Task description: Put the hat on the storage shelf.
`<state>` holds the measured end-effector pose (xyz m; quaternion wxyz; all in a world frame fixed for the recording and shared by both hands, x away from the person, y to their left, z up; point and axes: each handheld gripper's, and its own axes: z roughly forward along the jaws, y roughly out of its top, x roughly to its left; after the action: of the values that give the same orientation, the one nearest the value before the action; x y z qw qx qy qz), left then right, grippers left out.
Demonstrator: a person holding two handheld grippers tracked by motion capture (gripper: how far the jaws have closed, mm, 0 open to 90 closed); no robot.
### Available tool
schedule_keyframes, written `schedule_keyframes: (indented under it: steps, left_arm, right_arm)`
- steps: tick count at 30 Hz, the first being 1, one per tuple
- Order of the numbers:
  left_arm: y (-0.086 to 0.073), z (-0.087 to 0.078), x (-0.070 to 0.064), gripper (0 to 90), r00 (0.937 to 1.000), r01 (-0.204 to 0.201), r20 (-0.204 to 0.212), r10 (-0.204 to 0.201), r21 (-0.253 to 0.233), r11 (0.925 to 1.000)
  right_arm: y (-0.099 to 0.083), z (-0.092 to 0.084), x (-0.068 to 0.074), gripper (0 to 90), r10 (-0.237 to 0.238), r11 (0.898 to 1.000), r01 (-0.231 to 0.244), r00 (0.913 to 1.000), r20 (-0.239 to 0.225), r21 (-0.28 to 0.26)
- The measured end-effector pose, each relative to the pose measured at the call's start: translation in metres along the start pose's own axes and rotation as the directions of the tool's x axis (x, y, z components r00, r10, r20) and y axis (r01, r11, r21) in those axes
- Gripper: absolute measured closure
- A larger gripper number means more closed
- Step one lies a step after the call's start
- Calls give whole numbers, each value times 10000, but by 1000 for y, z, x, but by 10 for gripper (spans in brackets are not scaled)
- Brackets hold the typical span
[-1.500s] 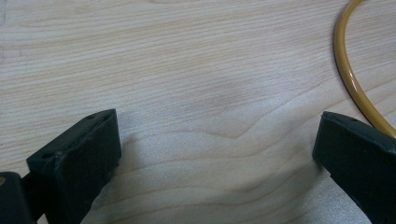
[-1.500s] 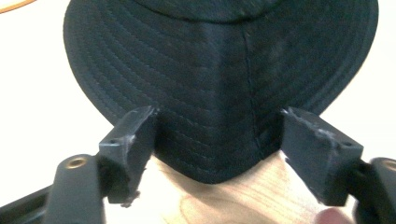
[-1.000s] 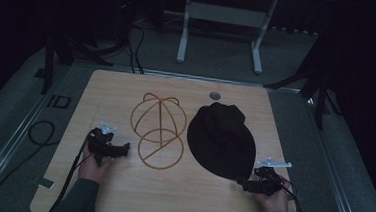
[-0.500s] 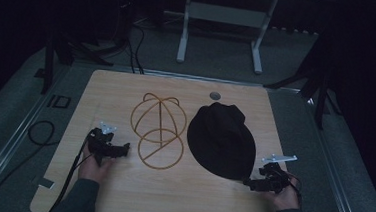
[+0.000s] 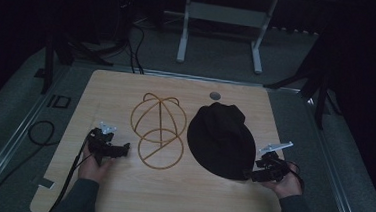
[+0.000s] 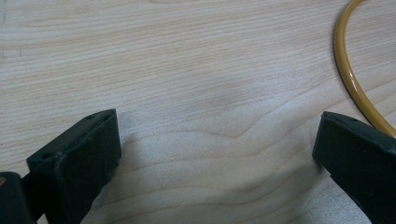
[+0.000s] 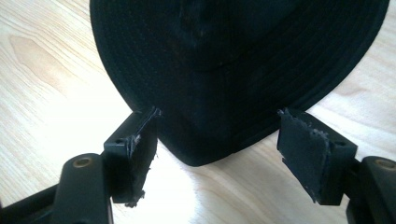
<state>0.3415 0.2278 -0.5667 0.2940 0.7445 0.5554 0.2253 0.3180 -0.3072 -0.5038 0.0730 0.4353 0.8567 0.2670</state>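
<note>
Reading the scene: label by label, from the left edge across.
Left tool (image 5: 123, 148): released, jaws spread wide over bare wood with nothing between them, just beside the stand.
Thin yellow wire hat stand (image 5: 157, 130): lies flat, left of centre; likely light and stiff, likely to skate on smooth wood.
Black soft fabric brimmed hat (image 5: 221, 138): lies flat, right of centre, beside the stand; judged light, floppy, not fragile; the near brim edge is the place to pinch.
Right tool (image 7: 215, 140): jaws have just been closing, brim edge between them, pads not yet pressing, so released.
Pale wood-grain worktop (image 5: 179, 200): smooth, little friction.
Room: dark, grey floor, cables, white metal frame (image 5: 223, 23) behind.
</note>
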Motion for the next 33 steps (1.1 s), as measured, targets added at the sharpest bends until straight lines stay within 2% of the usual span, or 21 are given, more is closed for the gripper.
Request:
schedule_keyframes:
  steps: [6,17,25,33]
  left_arm:
    - [0,0,0,13,10000,0,-3,0,4,10000]
    - [0,0,0,12,10000,-3,-1,3,4,10000]
    - [0,0,0,12,10000,-2,0,2,4,10000]
    - [0,0,0,13,10000,-9,0,9,9,10000]
  right_arm:
    - [11,-3,-1,323,-422,9985,418,9990,113,349]
    - [34,-10,-2,348,-868,9945,876,9961,-163,580]
    - [51,-13,-5,269,-681,9954,689,9976,-143,661]
    - [68,-12,3,221,-1015,9912,1019,9948,-86,843]
